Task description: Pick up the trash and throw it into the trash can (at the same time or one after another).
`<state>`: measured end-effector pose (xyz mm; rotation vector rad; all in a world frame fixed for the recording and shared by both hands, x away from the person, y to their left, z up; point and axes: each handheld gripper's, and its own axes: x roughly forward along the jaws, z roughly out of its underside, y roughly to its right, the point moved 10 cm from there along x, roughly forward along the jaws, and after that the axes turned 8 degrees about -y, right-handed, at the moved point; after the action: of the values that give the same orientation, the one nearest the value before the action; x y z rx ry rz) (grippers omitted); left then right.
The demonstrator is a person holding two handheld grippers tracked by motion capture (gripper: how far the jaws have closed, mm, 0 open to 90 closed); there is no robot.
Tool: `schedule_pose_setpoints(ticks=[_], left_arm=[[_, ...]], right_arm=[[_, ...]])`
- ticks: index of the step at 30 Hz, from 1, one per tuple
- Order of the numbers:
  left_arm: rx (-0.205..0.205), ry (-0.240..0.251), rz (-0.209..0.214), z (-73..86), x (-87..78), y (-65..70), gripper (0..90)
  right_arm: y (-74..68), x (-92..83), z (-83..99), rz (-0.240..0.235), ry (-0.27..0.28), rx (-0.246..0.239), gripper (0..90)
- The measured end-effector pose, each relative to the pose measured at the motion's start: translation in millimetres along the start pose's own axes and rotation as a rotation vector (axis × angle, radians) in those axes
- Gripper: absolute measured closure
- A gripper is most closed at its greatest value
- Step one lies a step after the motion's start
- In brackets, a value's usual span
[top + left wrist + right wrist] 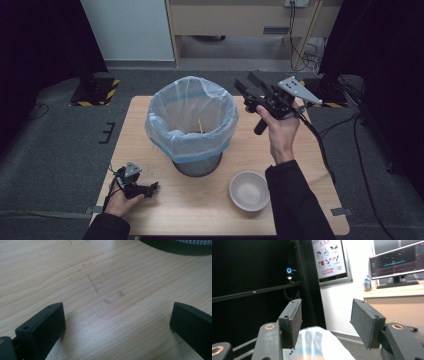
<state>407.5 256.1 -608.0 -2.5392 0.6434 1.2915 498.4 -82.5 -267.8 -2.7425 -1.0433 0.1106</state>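
A mesh waste bin [197, 165] lined with a pale blue plastic bag [191, 117] stands at the middle of the wooden table [150, 115]. A thin pale stick [200, 125] shows inside it. My right gripper [248, 90] is held up in the air just right of the bin's rim, jaws pointing left and away. In the right gripper view it [325, 317] is open with nothing between the pads, and the bag [317, 341] lies blurred below. My left gripper [152, 188] rests low at the front left; in its own view it [117, 315] is open over bare wood [100, 277].
A pale empty bowl [249, 190] sits at the front right of the table, beside the right sleeve. The bin's dark base [180, 247] is just ahead of the left gripper. Black stands with striped feet [95, 92] and cables [305, 50] lie on the floor beyond the table.
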Motion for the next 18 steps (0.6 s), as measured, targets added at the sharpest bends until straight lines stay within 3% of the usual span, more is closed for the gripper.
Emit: schedule_pose_setpoints(ticks=[4,9,18], left_arm=[[0.0,0.0,0.0,0.0,0.0,0.1,0.0],[-0.001,0.0,-0.001,0.0,0.0,0.1,0.0],[-0.001,0.001,-0.001,0.0,0.0,0.2,0.0]], right_arm=[[13.1,-27.5,18.0,0.022,-0.049,-0.013,41.6],[26.4,-56.0,60.6,0.043,-0.138,-0.013,43.8],[56.3,-86.4,132.0,0.098,-0.285,-0.008,41.8]])
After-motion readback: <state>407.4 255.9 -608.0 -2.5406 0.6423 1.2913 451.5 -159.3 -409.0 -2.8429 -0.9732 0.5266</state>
